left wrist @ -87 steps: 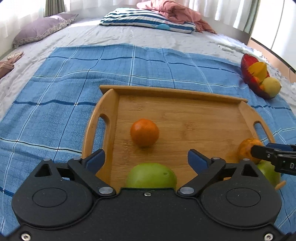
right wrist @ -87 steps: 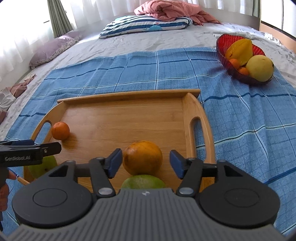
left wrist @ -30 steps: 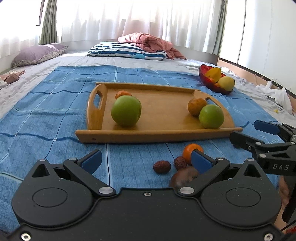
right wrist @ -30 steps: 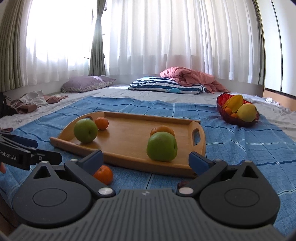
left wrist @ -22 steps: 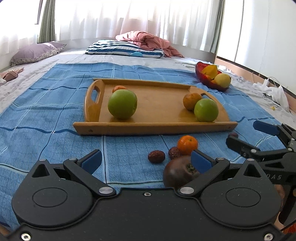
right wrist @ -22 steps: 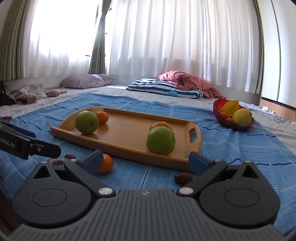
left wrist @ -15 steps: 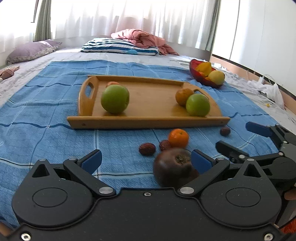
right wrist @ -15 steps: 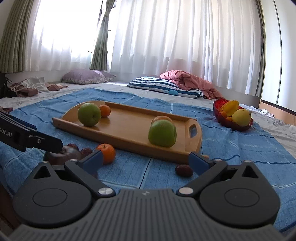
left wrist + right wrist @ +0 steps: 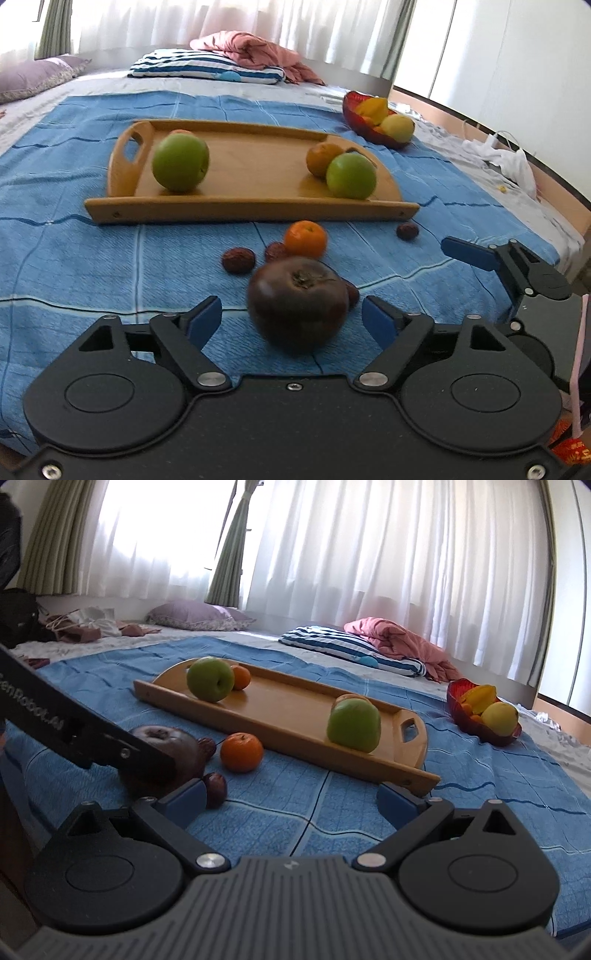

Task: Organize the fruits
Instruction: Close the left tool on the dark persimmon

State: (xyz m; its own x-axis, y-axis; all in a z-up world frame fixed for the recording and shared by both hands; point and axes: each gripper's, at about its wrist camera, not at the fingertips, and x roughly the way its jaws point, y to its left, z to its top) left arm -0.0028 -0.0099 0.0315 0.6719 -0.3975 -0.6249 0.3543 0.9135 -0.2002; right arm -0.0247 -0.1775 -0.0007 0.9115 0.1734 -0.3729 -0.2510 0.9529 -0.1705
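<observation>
Progress, judged from the layout: partly done. The flat wooden tray with cut-out handles [image 9: 255, 173] sits mid-frame on the blue checked bedspread [image 9: 74, 258] and holds two large green apples, one at its left end [image 9: 180, 161] and one at its right end [image 9: 351, 175], plus an orange citrus fruit [image 9: 322, 158] touching the right apple. A smaller orange fruit [image 9: 241, 677] shows behind the left apple in the right wrist view.

Left to sort, all on the cloth in front of the tray: a small bright mandarin [image 9: 306, 238], several wrinkled dark-red dates [image 9: 238, 260], one lone date near the tray's right corner [image 9: 407, 231], and a large dark brown-purple round fruit with a dried calyx [image 9: 297, 301].

Left gripper [image 9: 291, 319]: jaws have just been closing, the dark fruit between the blue pads, a gap visible on each side; no grip yet.

Right gripper [image 9: 291, 799]: spread wide, empty, over bare cloth.

Dark fruit: glossy, smooth, squat, calyx up, slightly blurred; it looks firm.
</observation>
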